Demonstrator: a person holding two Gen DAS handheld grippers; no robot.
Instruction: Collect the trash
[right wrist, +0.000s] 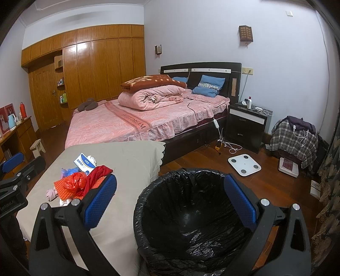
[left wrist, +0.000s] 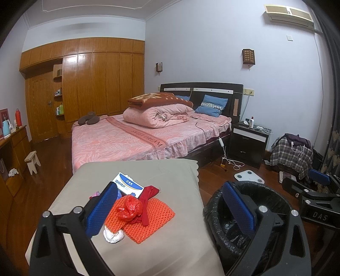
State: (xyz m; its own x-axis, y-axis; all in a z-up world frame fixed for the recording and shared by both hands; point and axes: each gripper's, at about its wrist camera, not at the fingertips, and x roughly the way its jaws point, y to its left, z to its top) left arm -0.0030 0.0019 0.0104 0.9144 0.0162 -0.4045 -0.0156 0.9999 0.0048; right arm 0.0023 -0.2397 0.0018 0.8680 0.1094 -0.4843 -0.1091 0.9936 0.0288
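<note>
left gripper (left wrist: pixel 170 210) jaws spread | right gripper (right wrist: pixel 170 201) jaws spread | box (left wrist: pixel 129 185) lies diagonally

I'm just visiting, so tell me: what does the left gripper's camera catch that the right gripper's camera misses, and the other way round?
Only the left wrist view shows the air conditioner high on the wall. Only the right wrist view looks down into the trash bin, showing its black liner's inside, seemingly empty. Both show the red plastic bag crumpled on the orange knitted mat, the blue-and-white box, the pink bed and the white scale.
</note>
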